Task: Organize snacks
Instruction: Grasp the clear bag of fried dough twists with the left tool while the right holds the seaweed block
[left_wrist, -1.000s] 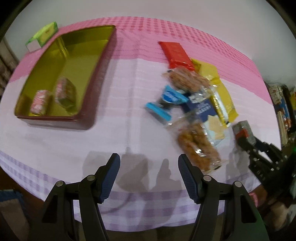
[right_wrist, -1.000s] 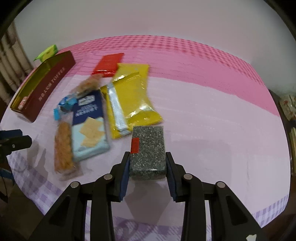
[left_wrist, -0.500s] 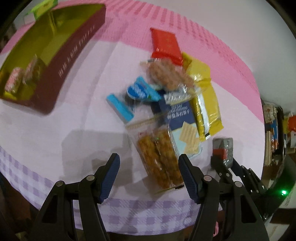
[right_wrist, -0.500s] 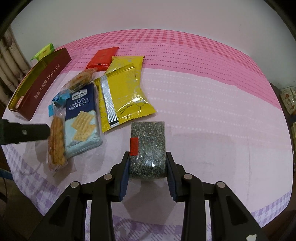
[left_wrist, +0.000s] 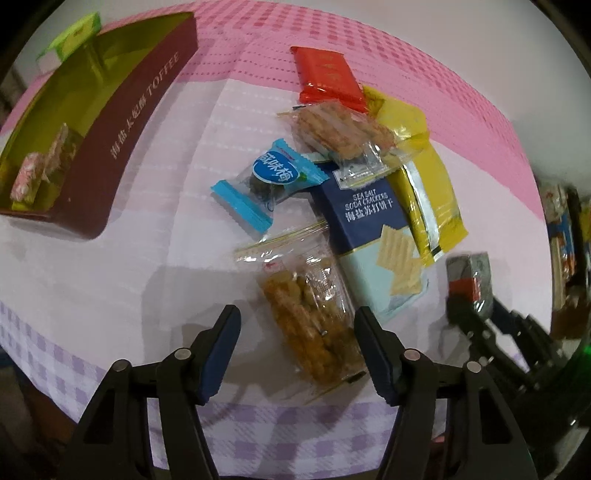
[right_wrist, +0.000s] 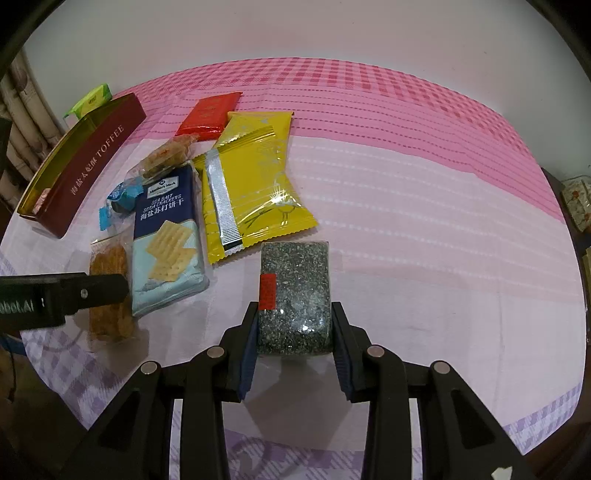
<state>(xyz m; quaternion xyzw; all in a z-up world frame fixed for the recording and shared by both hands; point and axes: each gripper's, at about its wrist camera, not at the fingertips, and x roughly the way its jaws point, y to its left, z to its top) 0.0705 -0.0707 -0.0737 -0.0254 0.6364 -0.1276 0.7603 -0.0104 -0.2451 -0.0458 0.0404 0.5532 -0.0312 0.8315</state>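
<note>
Home dining rm, pink-lilac checked tablecloth (right_wrist: 406, 192) on round table, curtain (right_wrist: 22, 122) at 9 o'clock, plain wall (right_wrist: 295, 29) at 12

Snack packets (left_wrist: 365, 225) on checked tablecloth (left_wrist: 155, 229)

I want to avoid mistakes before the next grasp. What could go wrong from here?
1. The left gripper has just been closing its jaws around the clear pack of fried snacks, not yet pressing it; a hard squeeze may crush them.
2. That pack's top edge touches the soda cracker pack, so lifting might drag it.
3. The right gripper holds the dark speckled block by one end; it may tilt.
</note>
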